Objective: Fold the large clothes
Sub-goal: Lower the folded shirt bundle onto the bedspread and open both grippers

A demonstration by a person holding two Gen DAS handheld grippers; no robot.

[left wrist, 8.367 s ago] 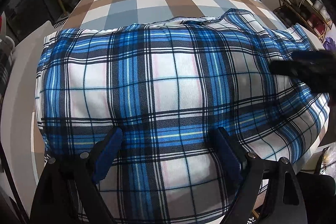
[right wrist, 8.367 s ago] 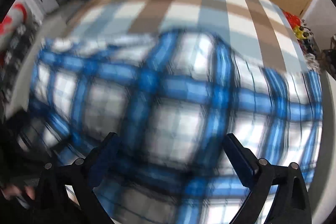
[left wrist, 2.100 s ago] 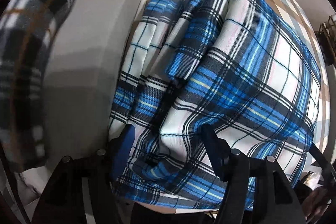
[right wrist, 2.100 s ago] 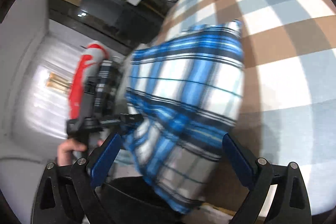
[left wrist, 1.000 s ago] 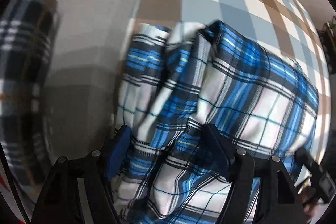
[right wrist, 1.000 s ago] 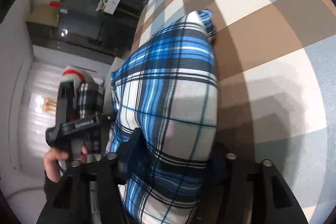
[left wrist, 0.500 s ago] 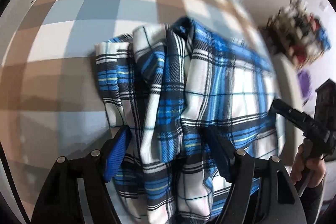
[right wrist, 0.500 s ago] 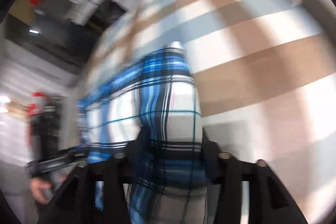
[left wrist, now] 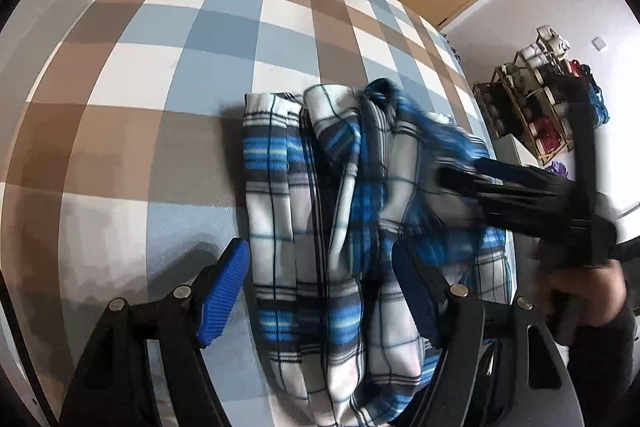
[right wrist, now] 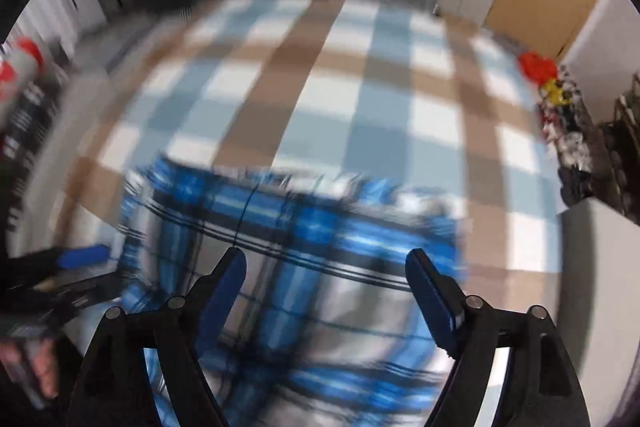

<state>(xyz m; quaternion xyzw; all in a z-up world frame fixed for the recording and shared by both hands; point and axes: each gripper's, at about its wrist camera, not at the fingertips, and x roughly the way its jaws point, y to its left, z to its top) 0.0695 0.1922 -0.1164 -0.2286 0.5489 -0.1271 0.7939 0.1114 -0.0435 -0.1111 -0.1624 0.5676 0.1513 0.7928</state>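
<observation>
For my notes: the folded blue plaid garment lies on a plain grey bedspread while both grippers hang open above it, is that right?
Not quite: the bedspread is checked in brown, blue and white, as the left wrist view shows. The folded blue plaid garment does lie on it, with the left gripper and right gripper open above it.

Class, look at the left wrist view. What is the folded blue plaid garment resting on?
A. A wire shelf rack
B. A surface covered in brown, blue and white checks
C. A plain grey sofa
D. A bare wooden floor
B: the folded plaid garment lies bunched on the checked cover, whose brown, blue and white squares spread out around it on the far and left sides.
</observation>
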